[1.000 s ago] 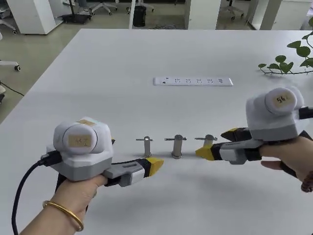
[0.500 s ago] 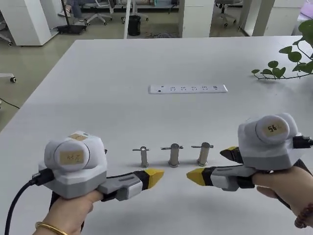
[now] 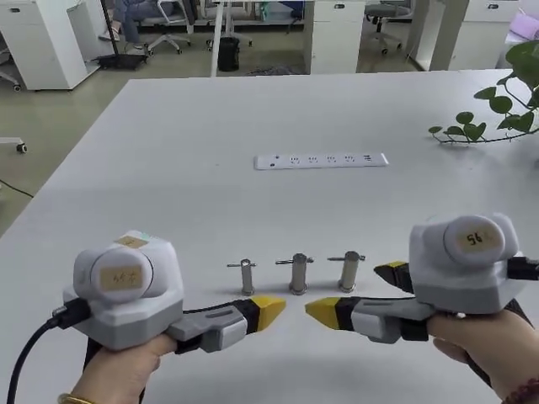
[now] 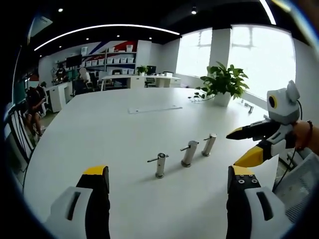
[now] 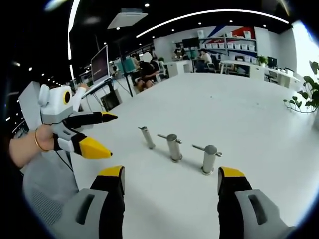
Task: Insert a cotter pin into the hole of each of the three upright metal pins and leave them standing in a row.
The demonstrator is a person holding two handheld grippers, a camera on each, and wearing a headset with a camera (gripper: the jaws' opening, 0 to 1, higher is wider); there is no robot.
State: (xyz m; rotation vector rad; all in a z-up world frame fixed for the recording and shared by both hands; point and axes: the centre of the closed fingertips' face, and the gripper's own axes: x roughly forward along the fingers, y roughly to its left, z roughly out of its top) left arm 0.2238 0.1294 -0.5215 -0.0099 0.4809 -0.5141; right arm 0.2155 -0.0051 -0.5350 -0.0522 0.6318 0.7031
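Now, left gripper view catches your right gripper (image 4: 233, 149) w/ jaws spread; right gripper view, left gripper (image 5: 112, 135) spread too. Three metal pins (image 3: 297, 276) stand in a row btwn them, cotter pin (image 3: 283, 262) thru each; head view adds power strip (image 3: 321, 160) beyond.

Plant (image 3: 465, 128) cut off at the right edge, black cable (image 3: 21, 358) leaving the near edge, cotter pins (image 3: 290, 261) too small to show their ends.

On the desk (image 3: 168, 168) there are three metal pins (image 3: 298, 277), three cotter pins (image 3: 291, 261), one power strip (image 3: 321, 160), one plant (image 4: 223, 82) and two tools: the left tool (image 4: 167, 173) and the right tool (image 5: 172, 173).
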